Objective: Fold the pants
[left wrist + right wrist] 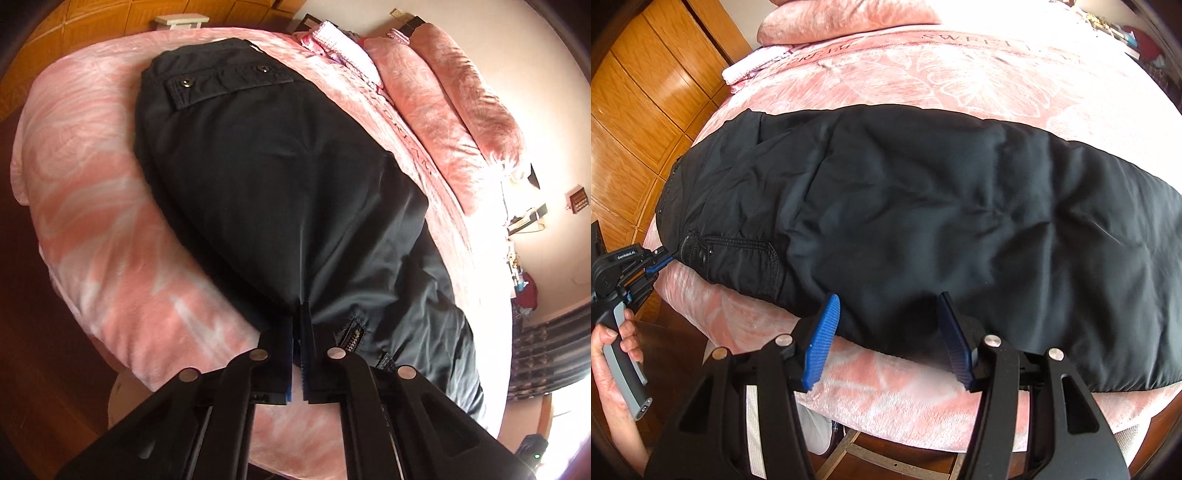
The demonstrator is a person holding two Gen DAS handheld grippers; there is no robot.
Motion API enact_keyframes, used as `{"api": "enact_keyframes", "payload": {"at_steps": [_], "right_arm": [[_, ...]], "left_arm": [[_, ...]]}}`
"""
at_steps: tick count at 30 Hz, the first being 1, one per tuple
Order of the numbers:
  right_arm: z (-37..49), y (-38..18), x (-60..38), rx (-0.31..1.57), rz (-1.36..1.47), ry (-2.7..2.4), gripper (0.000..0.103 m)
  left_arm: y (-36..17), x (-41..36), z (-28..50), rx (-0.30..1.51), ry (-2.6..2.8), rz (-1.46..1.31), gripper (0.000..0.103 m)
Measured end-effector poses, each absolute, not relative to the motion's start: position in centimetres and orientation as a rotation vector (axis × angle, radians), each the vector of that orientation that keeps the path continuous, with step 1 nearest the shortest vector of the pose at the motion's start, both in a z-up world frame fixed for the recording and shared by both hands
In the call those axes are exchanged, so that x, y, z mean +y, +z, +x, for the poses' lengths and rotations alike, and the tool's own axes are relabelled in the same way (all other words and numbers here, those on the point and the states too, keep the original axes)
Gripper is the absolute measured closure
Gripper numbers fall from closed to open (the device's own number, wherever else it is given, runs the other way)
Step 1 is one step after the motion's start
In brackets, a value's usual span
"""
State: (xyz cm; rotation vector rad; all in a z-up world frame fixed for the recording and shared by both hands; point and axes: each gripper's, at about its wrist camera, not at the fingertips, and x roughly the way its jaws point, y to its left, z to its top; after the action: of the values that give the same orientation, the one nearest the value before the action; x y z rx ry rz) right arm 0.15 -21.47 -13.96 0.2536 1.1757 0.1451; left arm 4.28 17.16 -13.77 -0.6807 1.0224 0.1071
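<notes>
Black pants (923, 221) lie flat along the near edge of the bed's pink blanket (960, 74), waistband end toward the wooden wardrobe (639, 110). Left gripper (298, 314) is clamped tight on the pants' edge by the waist zipper (352, 338) — fabric pinched between its pads. In the right wrist view a hand (613, 354) holds its handle at the bed's left corner. Right gripper (886, 306) stands about half open at the near edge, its blue pads (822, 339) straddling the pants' hem line, nothing gripped. Pink pillow (443, 92) at the far edge.
</notes>
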Motion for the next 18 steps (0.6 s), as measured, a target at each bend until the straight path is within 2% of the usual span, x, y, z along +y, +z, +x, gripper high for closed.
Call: {"api": "enact_keyframes", "payload": {"at_steps": [5,7,8,9,10,18], "right_arm": [[0.7,-14.1,-21.8,1.177,0.248,0.143,0.048],[0.6,-13.6,-21.7,1.16,0.245,0.151,0.048],[0.6,-13.3,-21.6,1.151,0.24,0.153,0.048],[0.5,-13.1,-21.4,1.144,0.234,0.155,0.048],[0.6,-12.9,-21.3,1.138,0.229,0.156,0.048],[2.1,-12.4,-17.3,1.129,0.205,0.224,0.048]], "left_arm": [[-14.3,17.2,4.9,1.03,0.085,-0.639,0.099],[-13.6,17.4,4.8,1.032,0.088,-0.612,0.089],[-13.2,17.6,4.7,1.031,0.109,-0.59,0.066],[-12.8,18.0,4.5,1.019,0.127,-0.57,0.034],[-12.4,18.4,4.3,0.993,0.144,-0.558,0.027],[-12.7,21.9,6.8,1.005,0.142,-0.611,0.031]]}}
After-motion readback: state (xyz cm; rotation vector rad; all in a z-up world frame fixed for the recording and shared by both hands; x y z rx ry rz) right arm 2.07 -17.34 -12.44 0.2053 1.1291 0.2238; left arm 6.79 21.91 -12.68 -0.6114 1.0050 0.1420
